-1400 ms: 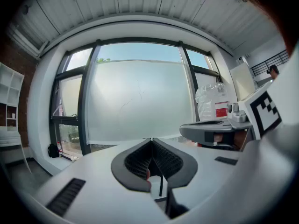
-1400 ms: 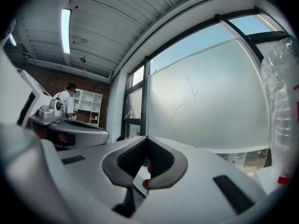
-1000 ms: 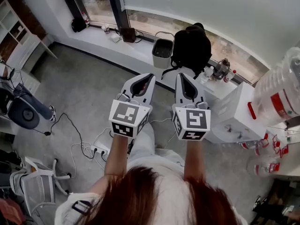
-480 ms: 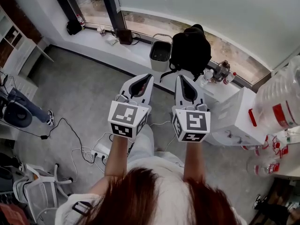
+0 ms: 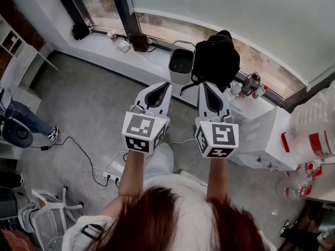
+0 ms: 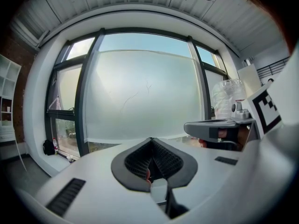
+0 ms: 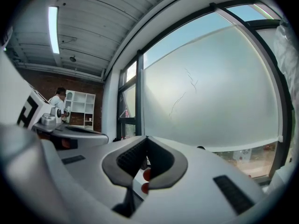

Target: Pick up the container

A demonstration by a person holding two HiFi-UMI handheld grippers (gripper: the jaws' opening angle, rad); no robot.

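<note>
A large clear plastic container with a red label and red handle stands at the far right in the head view, on a white surface. It also shows past my other hand as a clear jug in the left gripper view. My left gripper and right gripper are held side by side in mid-air, well left of the container, and point toward the window. In the gripper views the left gripper's and the right gripper's jaws are both shut with nothing between them.
A grey bin and a black backpack sit at the window sill ahead. A white cabinet stands to the right, with bottles behind it. Cables and a power strip lie on the floor; a white chair is at lower left.
Both grippers keep the same side-by-side pose and stay shut. The view has drifted slightly, so the container sits a little lower and further right.
</note>
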